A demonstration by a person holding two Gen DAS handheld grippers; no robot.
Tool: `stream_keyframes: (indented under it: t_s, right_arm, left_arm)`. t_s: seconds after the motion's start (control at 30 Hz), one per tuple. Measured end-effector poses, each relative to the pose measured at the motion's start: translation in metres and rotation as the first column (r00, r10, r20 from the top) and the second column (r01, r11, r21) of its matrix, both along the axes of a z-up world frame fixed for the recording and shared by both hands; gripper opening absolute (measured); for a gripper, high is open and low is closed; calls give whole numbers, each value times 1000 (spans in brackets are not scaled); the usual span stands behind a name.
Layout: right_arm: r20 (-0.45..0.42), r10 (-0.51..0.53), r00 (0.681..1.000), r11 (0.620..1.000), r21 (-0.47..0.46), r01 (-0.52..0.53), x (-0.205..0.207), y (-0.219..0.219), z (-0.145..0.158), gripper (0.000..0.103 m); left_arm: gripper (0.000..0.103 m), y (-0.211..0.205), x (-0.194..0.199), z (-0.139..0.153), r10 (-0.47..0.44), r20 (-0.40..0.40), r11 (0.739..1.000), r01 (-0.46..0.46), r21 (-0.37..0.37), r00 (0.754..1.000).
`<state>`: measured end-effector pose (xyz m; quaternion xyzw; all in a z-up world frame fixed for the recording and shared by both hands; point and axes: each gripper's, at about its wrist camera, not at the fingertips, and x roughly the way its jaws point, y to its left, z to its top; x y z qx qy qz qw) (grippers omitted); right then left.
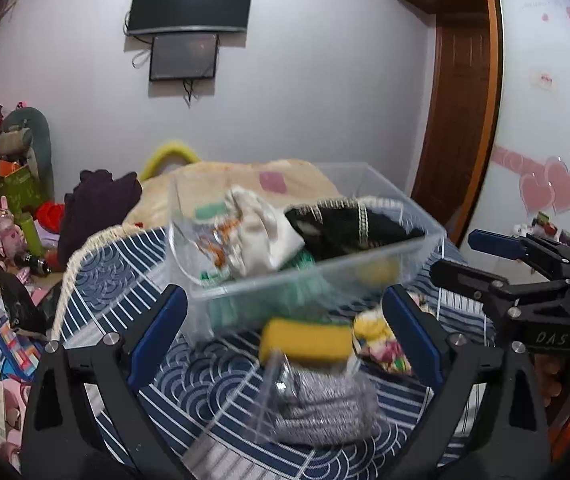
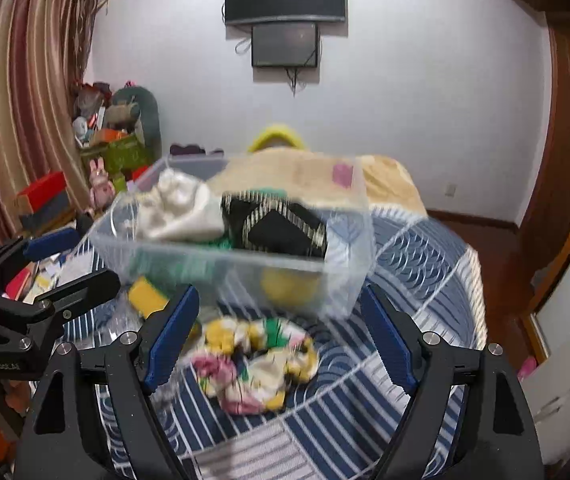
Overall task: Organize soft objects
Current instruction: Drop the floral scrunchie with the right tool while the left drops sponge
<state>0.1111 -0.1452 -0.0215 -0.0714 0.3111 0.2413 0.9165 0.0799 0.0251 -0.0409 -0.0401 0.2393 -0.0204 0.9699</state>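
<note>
A clear plastic bin [image 1: 405, 256] [image 2: 245, 276] stands on the blue-and-white patterned cloth, holding a white cloth [image 1: 257, 236] [image 2: 181, 208], a black patterned cloth [image 1: 349, 224] [image 2: 281, 228] and something green. My left gripper [image 1: 285, 332] is open, with a yellow sponge [image 1: 305, 340] and a grey knit piece [image 1: 325, 408] lying between its fingers. My right gripper [image 2: 281, 344] is open over a crumpled floral cloth [image 2: 253, 364]. The sponge also shows in the right wrist view [image 2: 145, 296]. The floral cloth shows in the left wrist view [image 1: 381, 344].
The patterned cloth [image 1: 117, 280] [image 2: 425, 264] covers a bed with a beige blanket [image 1: 225, 184] [image 2: 389, 184] behind the bin. Clutter, boxes and a pink toy rabbit [image 1: 7, 228] pile at the left. A wooden wardrobe [image 1: 461, 120] stands right.
</note>
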Motion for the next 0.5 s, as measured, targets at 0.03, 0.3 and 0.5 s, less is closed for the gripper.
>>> stream_keyframes:
  t_s: [0.03,0.3,0.5]
  right_arm:
    - [-15,0,1000,1000,-8,0,1,1,-7,81]
    - [-114,15,993,1000,-19,-17,2,-4,-41,81]
    - [-167,8,986,1000,3,-7,9,-8,-51,81]
  left_arm:
    - [99,-2,1,-5,-5,-13,1000,5,4,1000]
    - [99,-14,11,-35,-16,-91,1000,18,19,996]
    - [91,-20,19,-44,-44,-110,999,46,21,993]
